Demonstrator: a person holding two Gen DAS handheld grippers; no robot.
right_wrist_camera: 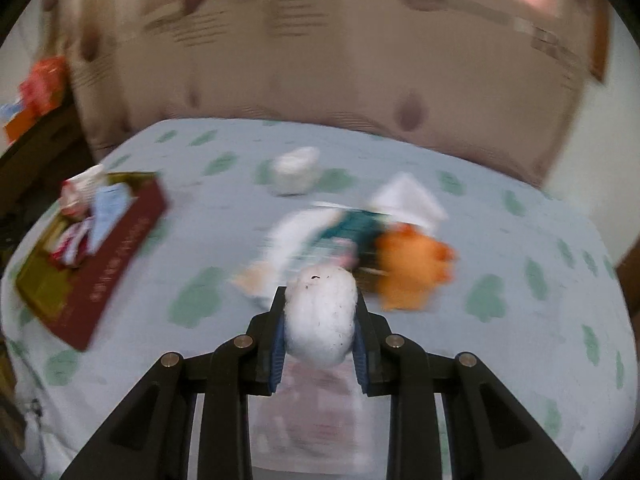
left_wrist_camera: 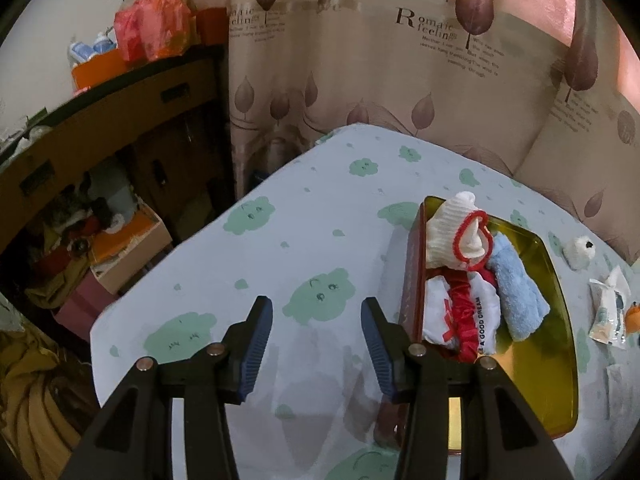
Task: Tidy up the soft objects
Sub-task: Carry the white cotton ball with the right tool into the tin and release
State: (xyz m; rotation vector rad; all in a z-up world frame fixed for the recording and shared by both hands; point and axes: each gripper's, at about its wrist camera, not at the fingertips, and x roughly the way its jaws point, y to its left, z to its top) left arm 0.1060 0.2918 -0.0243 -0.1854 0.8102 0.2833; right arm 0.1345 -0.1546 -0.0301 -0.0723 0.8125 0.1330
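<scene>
A red box with a gold inside (left_wrist_camera: 560,320) lies on the bed. It holds a white knitted item with a red rim (left_wrist_camera: 456,236), a light blue towel (left_wrist_camera: 516,292) and a white and red cloth (left_wrist_camera: 460,316). My left gripper (left_wrist_camera: 316,312) stands open over the bare sheet just left of the box, nothing between its fingers. My right gripper (right_wrist_camera: 320,300) is shut on a white plush toy (right_wrist_camera: 322,316), lifted above the bed. The right wrist view is blurred; the box (right_wrist_camera: 116,248) sits to its left.
An orange plush (right_wrist_camera: 412,268), a teal and white packet (right_wrist_camera: 336,232), white folded paper (right_wrist_camera: 408,196) and a small white plush (right_wrist_camera: 294,174) lie on the cloud-print sheet (left_wrist_camera: 280,240). A curtain hangs behind the bed. Cluttered shelves and boxes (left_wrist_camera: 120,248) stand off its left edge.
</scene>
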